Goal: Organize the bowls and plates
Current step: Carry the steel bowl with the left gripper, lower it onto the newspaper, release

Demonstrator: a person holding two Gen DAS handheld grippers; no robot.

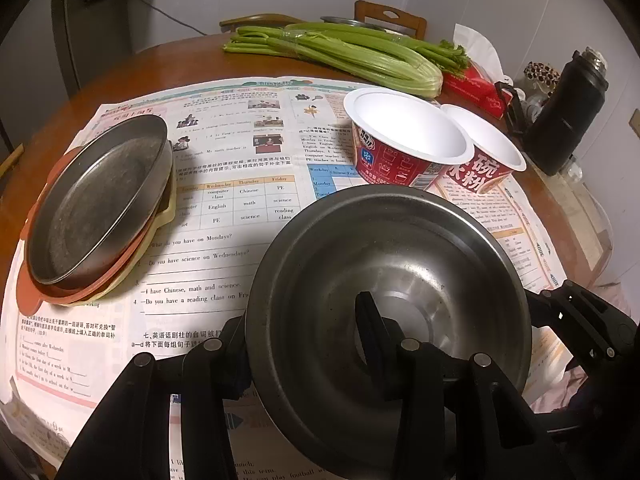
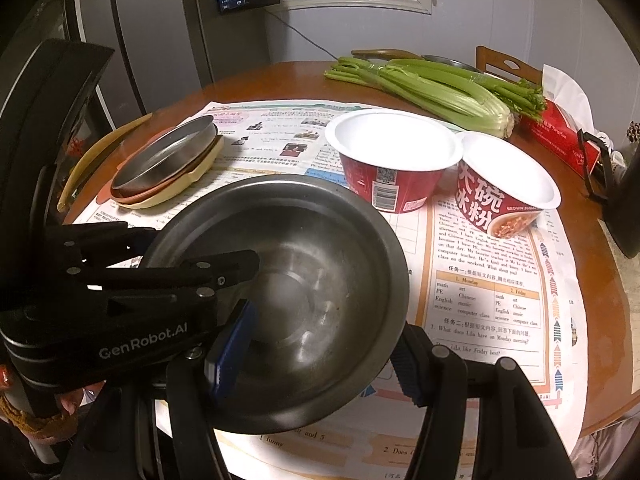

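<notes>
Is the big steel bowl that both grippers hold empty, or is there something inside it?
Empty. The steel bowl shows only its bare, shiny bottom in both views; nothing lies inside except one finger of each gripper reaching over the rim.

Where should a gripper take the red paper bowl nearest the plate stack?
Probably best: pinch the rim on the side facing the plate stack, one finger inside, one outside, coming down from above. The red paper bowl stands upright, open and empty; the second paper bowl crowds its opposite side.
</notes>
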